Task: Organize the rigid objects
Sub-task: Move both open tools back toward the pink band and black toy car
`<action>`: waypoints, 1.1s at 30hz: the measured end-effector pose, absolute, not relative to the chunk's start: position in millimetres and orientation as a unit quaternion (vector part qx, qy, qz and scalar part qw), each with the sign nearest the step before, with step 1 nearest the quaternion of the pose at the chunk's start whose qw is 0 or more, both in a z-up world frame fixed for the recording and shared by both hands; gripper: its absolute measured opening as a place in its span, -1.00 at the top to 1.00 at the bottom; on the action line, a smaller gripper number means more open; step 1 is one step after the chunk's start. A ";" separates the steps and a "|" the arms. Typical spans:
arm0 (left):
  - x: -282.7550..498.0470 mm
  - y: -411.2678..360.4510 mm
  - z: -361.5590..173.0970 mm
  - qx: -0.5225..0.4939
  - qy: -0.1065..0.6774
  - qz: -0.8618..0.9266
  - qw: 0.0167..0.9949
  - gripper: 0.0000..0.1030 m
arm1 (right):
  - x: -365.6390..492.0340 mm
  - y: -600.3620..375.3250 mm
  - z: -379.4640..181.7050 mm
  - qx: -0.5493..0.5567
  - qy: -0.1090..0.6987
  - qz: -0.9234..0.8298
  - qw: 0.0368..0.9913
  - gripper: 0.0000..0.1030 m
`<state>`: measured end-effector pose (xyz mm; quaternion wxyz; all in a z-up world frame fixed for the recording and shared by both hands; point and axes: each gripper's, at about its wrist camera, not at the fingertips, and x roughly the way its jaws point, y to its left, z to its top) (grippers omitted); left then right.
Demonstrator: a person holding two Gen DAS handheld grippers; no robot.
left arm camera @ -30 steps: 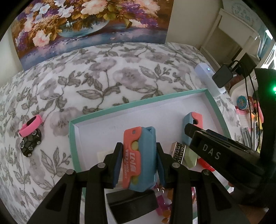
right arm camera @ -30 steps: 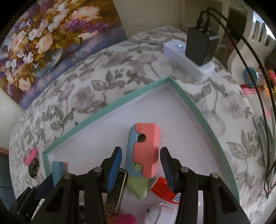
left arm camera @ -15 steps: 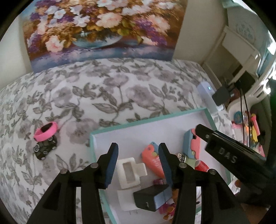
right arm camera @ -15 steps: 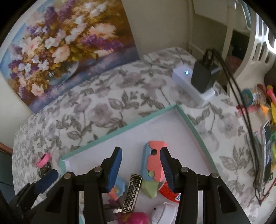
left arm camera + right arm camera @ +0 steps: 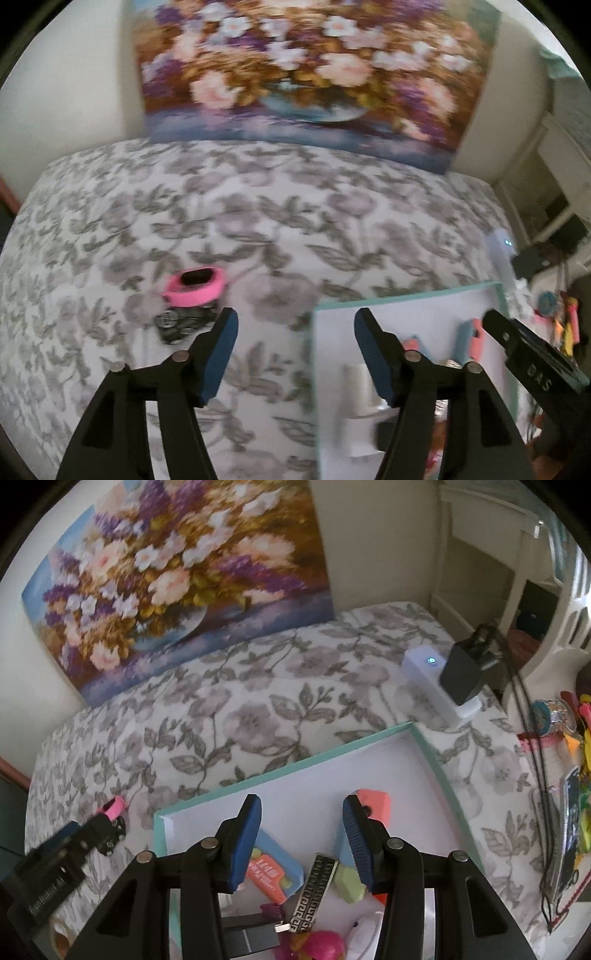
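A teal-rimmed white tray lies on the flowered bedspread and holds several small items, among them two coral-and-blue cases, a patterned metal lighter and a green eraser. My right gripper is open and empty above the tray. My left gripper is open and empty, over the bedspread at the tray's left rim. A pink ring sits on a small black toy car on the bedspread to the left front of the left gripper.
A white power strip with a black plug lies beyond the tray's far right corner. A flower painting leans on the wall behind the bed. Cables and a cluttered side surface lie to the right.
My left gripper let go of the coral-and-blue case into the tray, opened wide and swung left toward the pink ring and toy car. My right gripper drew back and up.
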<state>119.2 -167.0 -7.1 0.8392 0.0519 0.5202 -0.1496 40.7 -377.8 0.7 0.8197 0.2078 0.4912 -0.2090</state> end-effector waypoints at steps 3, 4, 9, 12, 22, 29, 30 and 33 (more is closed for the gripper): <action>129.4 -148.4 -13.7 0.046 0.529 -0.119 0.839 -0.41 | 47.2 -367.4 -4.0 0.198 0.500 -0.200 0.819 0.03; 131.0 -145.4 -14.8 0.046 0.531 -0.113 0.839 -0.43 | 48.6 -364.3 -5.5 0.195 0.502 -0.197 0.819 0.03; 142.7 -121.5 -20.3 0.041 0.539 -0.076 0.838 -0.50 | 59.7 -345.0 -16.1 0.175 0.522 -0.182 0.815 0.01; 147.8 -108.5 -22.1 0.035 0.541 -0.060 0.838 -0.69 | 64.7 -333.6 -20.9 0.166 0.529 -0.170 0.814 0.00; 158.8 -64.1 -26.0 0.013 0.548 -0.012 0.836 -0.82 | 85.9 -288.6 -27.6 0.161 0.539 -0.132 0.816 -0.21; 166.0 -32.4 -23.5 0.004 0.542 0.016 0.840 -0.83 | 98.4 -259.1 -27.2 0.147 0.538 -0.118 0.822 -0.38; 167.1 -27.5 -23.6 0.001 0.542 0.019 0.840 -0.83 | 99.7 -256.5 -27.2 0.148 0.537 -0.117 0.822 -0.40; 170.1 -15.4 -23.8 -0.006 0.541 0.026 0.840 -0.83 | 104.1 -248.1 -27.5 0.152 0.534 -0.113 0.824 -0.48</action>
